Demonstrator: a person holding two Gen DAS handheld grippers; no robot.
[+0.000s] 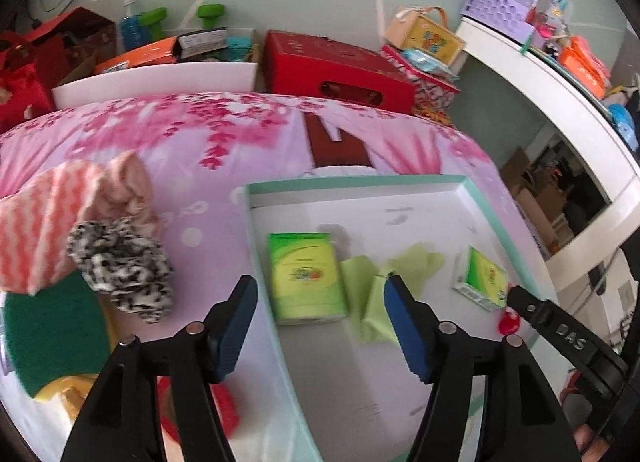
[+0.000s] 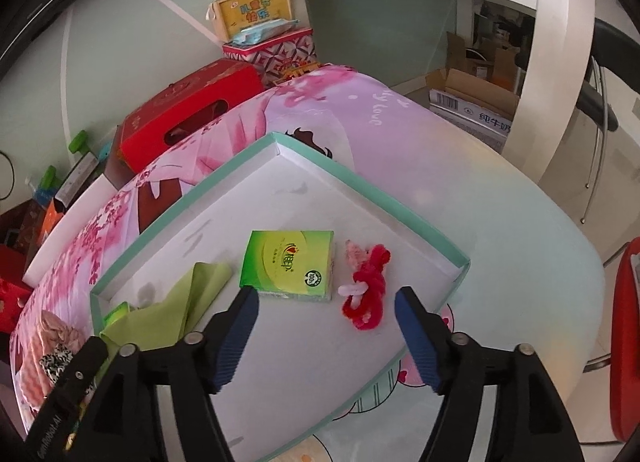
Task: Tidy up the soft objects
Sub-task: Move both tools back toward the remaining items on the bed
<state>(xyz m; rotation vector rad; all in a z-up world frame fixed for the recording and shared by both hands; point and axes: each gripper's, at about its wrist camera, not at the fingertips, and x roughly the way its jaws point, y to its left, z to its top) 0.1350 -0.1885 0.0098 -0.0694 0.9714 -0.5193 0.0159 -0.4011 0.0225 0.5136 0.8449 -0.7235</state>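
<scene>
A shallow teal-rimmed box [image 1: 352,181] [image 2: 224,171] lies on a floral bedspread. Inside it are a green tissue pack [image 1: 306,276], a light green cloth [image 1: 372,298] [image 2: 180,302], a second green tissue pack [image 1: 482,278] [image 2: 288,264] and a red and pink pipe-cleaner bundle [image 2: 366,292]. My left gripper [image 1: 320,290] hangs open over the first pack and the cloth, holding nothing. My right gripper [image 2: 326,302] is open above the box floor, just short of the second pack and the bundle. Left of the box lie a black-and-white scrunchie [image 1: 124,272] and a pink striped cloth [image 1: 52,217].
A green scouring pad [image 1: 48,330] and something yellow [image 1: 68,394] lie at the lower left. Red boxes [image 1: 340,67] [image 2: 188,109], a white board [image 1: 160,77] and stacked gift boxes [image 2: 268,33] line the far edge. A white desk [image 1: 560,89] stands at the right.
</scene>
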